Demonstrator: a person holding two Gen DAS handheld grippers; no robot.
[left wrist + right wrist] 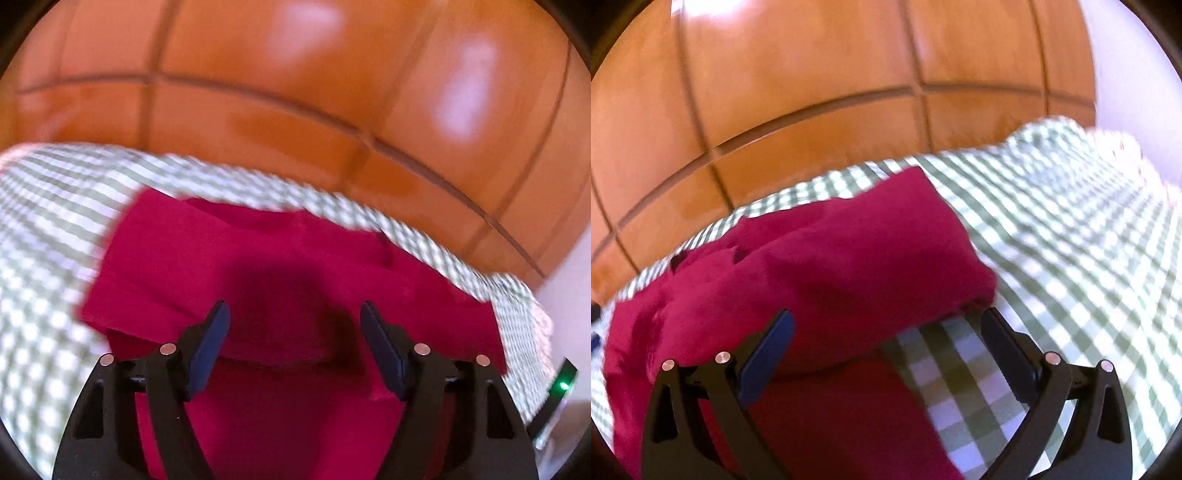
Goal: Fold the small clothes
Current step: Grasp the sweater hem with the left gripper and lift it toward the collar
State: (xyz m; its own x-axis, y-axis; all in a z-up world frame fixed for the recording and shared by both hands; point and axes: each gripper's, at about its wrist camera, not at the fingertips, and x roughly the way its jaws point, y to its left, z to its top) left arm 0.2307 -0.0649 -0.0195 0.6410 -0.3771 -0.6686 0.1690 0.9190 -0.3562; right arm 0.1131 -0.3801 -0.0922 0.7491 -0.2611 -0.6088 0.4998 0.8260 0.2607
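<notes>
The left tool fills the bottom of its own view, two black arms ending in dark blue pads, and its jaws stand apart with nothing pressed between them. Directly beneath and ahead of it lies the red garment, folded into layers, with a folded edge running across just past the pads and a dark shadow on the cloth between them. The garment rests on a green-and-white checked cloth that covers the tabletop; this cloth shows to the left of the garment and in a narrow band beyond it. Past the far edge of the checked cloth lies an orange tiled floor with dark grout lines. At the right edge of this view, beside the garment, a small green light glows on a dark object that is too cut off to identify.

In the right wrist view the right tool is likewise spread wide, gripping nothing. Its left pad sits over the red garment, while its right pad sits over bare checked cloth just past the garment's corner. The garment bulges in a thick fold ahead of the tool, and the checked cloth stretches away to the garment's right. The picture is blurred.
</notes>
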